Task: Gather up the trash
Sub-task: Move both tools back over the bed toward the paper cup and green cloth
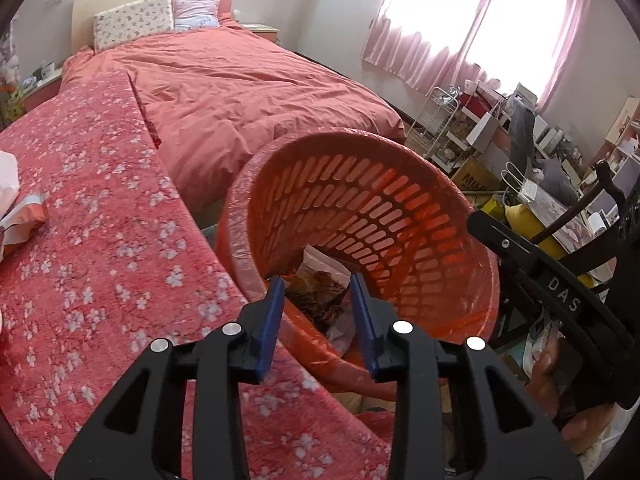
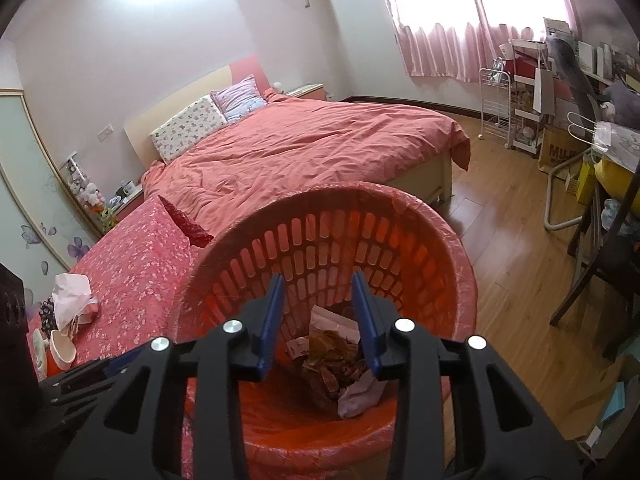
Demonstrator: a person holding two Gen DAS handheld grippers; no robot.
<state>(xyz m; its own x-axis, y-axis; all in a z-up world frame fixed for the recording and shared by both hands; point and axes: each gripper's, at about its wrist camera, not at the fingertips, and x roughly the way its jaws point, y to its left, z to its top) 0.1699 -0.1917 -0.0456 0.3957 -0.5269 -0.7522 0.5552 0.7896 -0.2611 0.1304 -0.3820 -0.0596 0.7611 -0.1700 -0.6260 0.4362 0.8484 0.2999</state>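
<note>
A big bed [image 2: 304, 152] with a red cover filled the back of the room, with two pillows [image 2: 188, 126] at its head. Next to the bed stood a table [image 1: 100, 240] under a red cloth with white flowers. One orange basket [image 2: 320, 240] with a thin plastic bag in it stood at the near corner of the table, just beside its edge.

The left gripper [image 1: 318, 320] was over the near rim of the basket and pointed down into it. Its two blue fingers [image 1: 272, 316] were apart, with nothing between them. The right gripper [image 2: 319, 320] was over the basket too and also pointed down inside. Its two blue fingers [image 2: 274, 316] were apart and held nothing.

The trash [image 2: 336, 356] lay at the bottom of the basket, under both grippers. It was a heap of brown wrappers and white paper. How many pieces there were could not be counted.

More trash [image 2: 72, 304] lay on the table, well apart from the grippers, near its left edge. There was one bunch of white and pink paper and one white cup [image 2: 62, 350] lying on its side. A hand [image 1: 560, 392] showed at the right edge of the left view, holding the other gripper's black handle.
</note>
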